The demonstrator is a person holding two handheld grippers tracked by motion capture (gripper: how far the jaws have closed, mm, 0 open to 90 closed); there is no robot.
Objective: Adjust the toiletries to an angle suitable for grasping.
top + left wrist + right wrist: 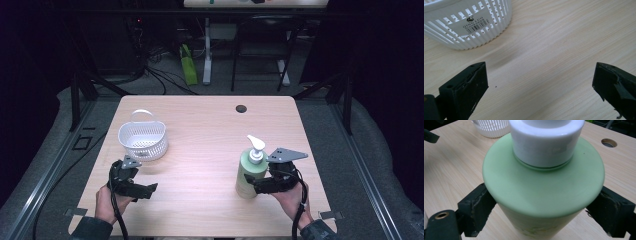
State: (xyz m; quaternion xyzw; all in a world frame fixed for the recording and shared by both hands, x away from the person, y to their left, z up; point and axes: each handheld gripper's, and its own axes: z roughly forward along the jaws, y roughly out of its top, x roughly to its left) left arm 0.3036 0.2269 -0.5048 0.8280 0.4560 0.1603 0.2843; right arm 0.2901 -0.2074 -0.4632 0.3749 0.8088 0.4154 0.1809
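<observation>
One basket point(143, 140): white plastic, slotted walls, a hoop handle standing up over it, set on the left half of the table point(200, 130); nothing shows inside it from the high view, and the left gripper view shows a barcode label on its wall. One bottle point(251, 172): pale green, round-shouldered, with a white collar and a white pump head whose spout points up and to the left; it stands upright on the right half of the table, toward the near edge, well apart from the basket. A faint leafy print shows low on its body in the right gripper view. Two grippers, one in each hand. Right gripper point(257, 187): black jaws set on either side of the bottle's body just under the shoulder, both pressed against it. Left gripper point(150, 189): held low over the table just in front of the basket, jaws spread wide with bare wood between them, touching nothing. One table: light wood grain, with one round dark hole point(241, 108) near its far edge.
</observation>
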